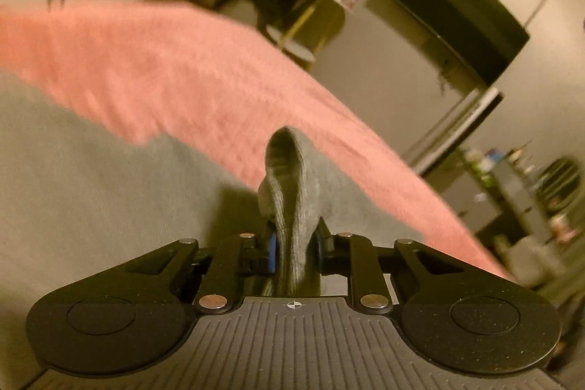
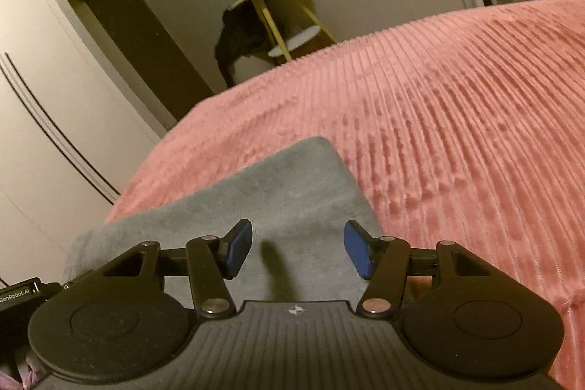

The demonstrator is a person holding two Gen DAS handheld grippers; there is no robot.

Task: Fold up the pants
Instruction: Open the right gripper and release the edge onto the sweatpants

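The grey pants [image 2: 278, 192] lie on a pink ribbed bedspread [image 2: 457, 119]. My left gripper [image 1: 295, 245] is shut on a ribbed cuff of the pants [image 1: 289, 192], which stands up in a fold between the blue pads; more grey fabric [image 1: 91, 189] spreads to its left over the bedspread [image 1: 164, 68]. My right gripper [image 2: 298, 249] is open and empty just above the flat grey fabric, with its blue pads [image 2: 239, 249] wide apart.
A small yellow-legged side table [image 2: 270, 6] with a bouquet stands beyond the bed's far edge, with a dark bundle [image 2: 237, 39] beside it. White wardrobe doors [image 2: 44, 105] are at the left. A dark screen [image 1: 460, 13] hangs on the wall.
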